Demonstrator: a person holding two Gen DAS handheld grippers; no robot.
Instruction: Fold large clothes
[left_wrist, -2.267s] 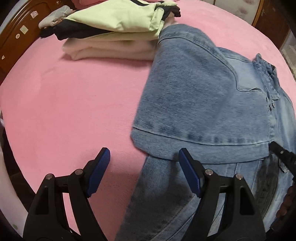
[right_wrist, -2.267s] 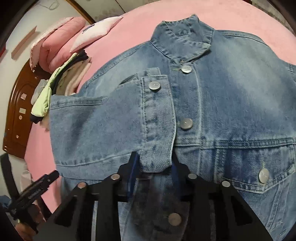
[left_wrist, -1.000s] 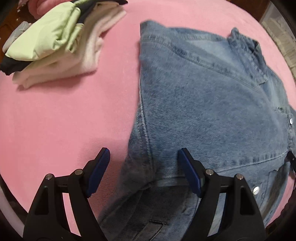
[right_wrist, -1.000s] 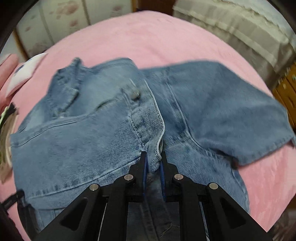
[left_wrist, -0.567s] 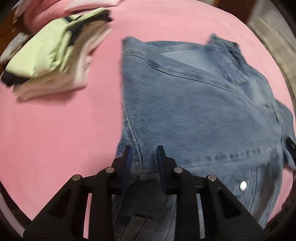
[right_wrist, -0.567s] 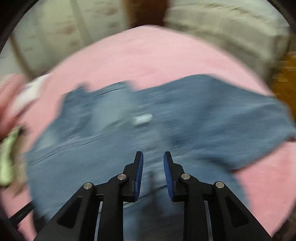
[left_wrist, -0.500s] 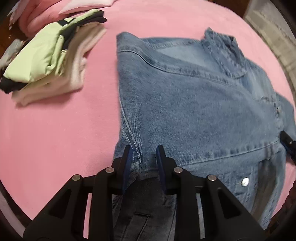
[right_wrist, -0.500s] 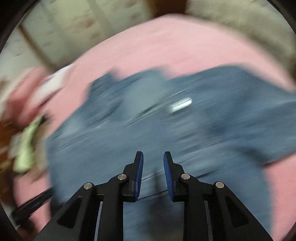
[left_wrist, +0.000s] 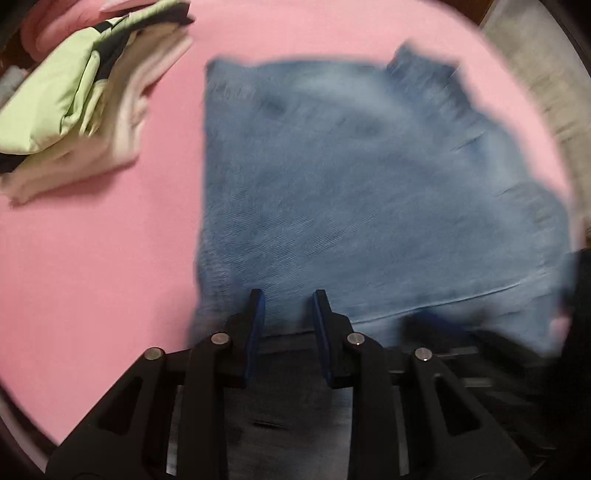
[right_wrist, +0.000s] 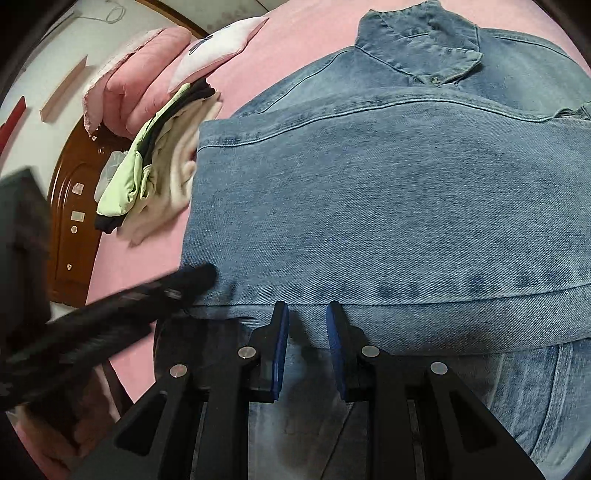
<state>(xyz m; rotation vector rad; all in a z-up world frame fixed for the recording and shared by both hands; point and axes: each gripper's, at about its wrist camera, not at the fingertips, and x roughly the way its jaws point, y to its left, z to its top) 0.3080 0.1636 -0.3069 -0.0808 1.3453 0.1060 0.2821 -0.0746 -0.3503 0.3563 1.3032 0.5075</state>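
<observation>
Checking left wrist view first: heavily blurred. Shows faded blue denim jacket (left_wrist: 351, 203) flat on pink fleece bed cover (left_wrist: 110, 258), straight ahead of left gripper (left_wrist: 288, 306), collar at far end, near end running under the tool. Puts long axis of jacket pointing away from the tongs. Left gripper jaws narrow, just been closing, denim in the gap at the jacket's left edge. Cannot tell through the blur whether pads actually bite the cloth. Stack of folded lime-green and cream clothes (left_wrist: 74, 110) sits well apart, far left.

Switching to right wrist view: sharp. Right gripper (right_wrist: 306, 314) hangs over the near cross-edge of the folded-over denim layer, roughly mid-width. Jaws narrow, just been opening, nothing between the pads. Jacket fills the frame ahead, collar far, same axis away from the tool. Left gripper (right_wrist: 203, 275) enters from the left, tip touching the left corner of that same folded layer.

Judging next move: lifting the near end toward the collar. Left already at its corner; right nearer the middle, probably needs to shift outward to the right edge first.
</observation>
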